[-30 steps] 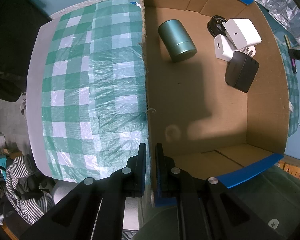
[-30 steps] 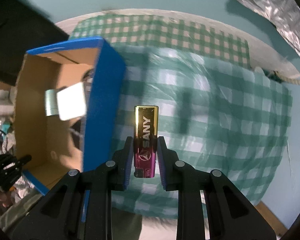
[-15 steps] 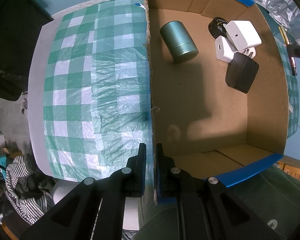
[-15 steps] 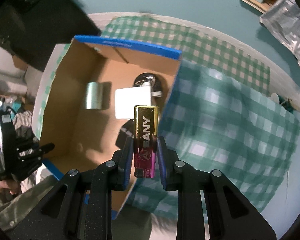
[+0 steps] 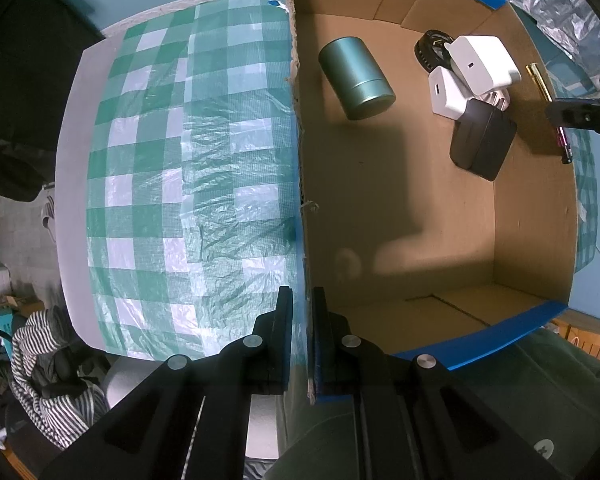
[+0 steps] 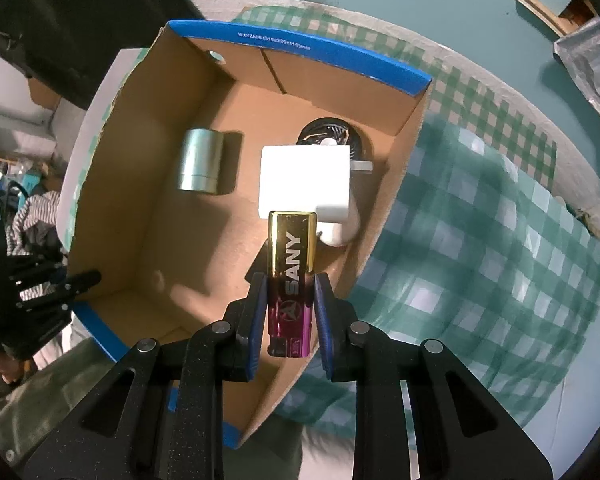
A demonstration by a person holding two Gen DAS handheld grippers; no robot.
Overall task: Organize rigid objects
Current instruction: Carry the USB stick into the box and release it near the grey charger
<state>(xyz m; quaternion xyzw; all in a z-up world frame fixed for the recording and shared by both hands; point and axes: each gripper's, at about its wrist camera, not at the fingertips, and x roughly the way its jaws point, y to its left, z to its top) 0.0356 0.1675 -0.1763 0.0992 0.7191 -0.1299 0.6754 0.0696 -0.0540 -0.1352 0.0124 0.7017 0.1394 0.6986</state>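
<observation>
A cardboard box (image 6: pixel 148 208) sits on the checked tabletop (image 5: pixel 172 168), holding a can (image 5: pixel 355 74), white chargers (image 5: pixel 482 65) and a black adapter (image 5: pixel 483 139). The left gripper (image 5: pixel 302 336) clamps the box's wall. The right gripper (image 6: pixel 290 320), jaws closed on a gold-and-magenta lighter (image 6: pixel 291 276), hangs over the box.

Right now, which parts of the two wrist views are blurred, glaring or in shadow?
Left wrist view: sharp throughout; a broad shadow lies across the floor of the blue-edged cardboard box; the edges bend with fisheye distortion. Right wrist view: the green checked tablecloth is smeared; the white square charger is blown out; the gold-and-magenta lighter stays crisp.
</observation>
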